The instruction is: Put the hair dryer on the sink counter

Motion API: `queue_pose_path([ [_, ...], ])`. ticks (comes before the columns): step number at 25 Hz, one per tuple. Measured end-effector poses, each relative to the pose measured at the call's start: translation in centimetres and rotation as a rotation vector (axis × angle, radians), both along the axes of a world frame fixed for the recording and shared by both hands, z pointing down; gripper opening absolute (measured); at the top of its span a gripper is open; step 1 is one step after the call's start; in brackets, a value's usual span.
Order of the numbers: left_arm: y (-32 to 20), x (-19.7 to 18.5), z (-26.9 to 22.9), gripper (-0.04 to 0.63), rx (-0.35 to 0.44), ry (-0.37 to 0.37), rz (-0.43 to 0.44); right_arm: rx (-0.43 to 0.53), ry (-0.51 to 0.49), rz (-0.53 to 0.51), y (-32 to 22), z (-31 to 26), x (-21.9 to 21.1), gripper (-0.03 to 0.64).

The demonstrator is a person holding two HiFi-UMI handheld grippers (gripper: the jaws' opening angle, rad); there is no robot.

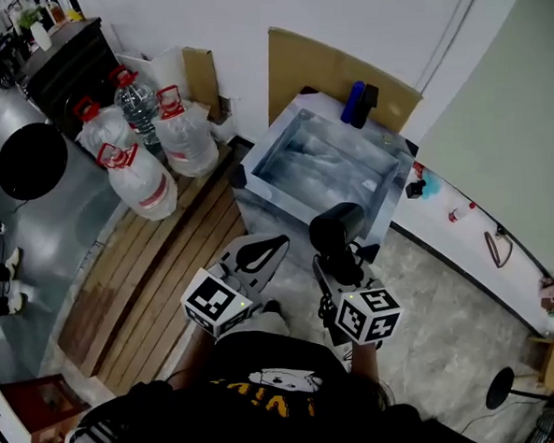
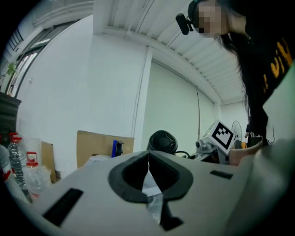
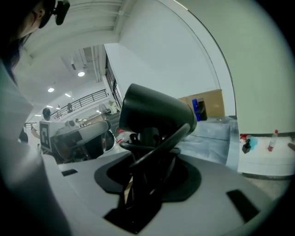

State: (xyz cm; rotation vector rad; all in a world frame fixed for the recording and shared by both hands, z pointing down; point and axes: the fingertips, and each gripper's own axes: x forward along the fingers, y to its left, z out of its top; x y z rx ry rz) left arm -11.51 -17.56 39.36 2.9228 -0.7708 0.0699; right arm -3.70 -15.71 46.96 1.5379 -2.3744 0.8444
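Note:
My right gripper (image 1: 342,263) is shut on the handle of a black hair dryer (image 1: 336,228), and the dryer's barrel rises above the jaws. In the right gripper view the hair dryer (image 3: 154,110) fills the middle, with its cord looped across the right gripper (image 3: 147,168). The marble-patterned sink counter (image 1: 262,181) stands just ahead of both grippers and shows behind the dryer (image 3: 209,133) in that view. My left gripper (image 1: 271,246) hovers beside the right one, jaws shut with nothing in them (image 2: 148,160). From its view the dryer's rear grille (image 2: 162,140) is visible.
A blue bottle (image 1: 353,101) and a dark object stand on the counter's far rim, in front of a cardboard sheet (image 1: 305,66). Large water jugs (image 1: 138,175) lie to the left on wooden planks (image 1: 161,274). A white ledge (image 1: 463,239) with small items runs along the right wall.

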Motion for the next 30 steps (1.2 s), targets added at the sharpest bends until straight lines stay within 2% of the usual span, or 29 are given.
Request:
queue_pose_path([
  [5,-2.1,-0.7,0.8,0.009,-0.022,0.008,0.031,-0.006,0.025,0.055,-1.8,0.2,0.1,0.164],
  [17,-5.3,1.3,1.7,0.009,-0.061,0.022,0.102,-0.041,0.057,0.171,-4.9,0.7,3.8,0.164],
  [26,-10.6,4.4,1.6,0.009,-0.044,0.001,0.123,-0.06,0.076,0.254,-10.7,2.0,9.8,0.164],
  [30,-13.6,6.2,1.5,0.009,-0.039,-0.012,0.119,-0.085,0.12,0.276,-13.6,3.3,13.2,0.164],
])
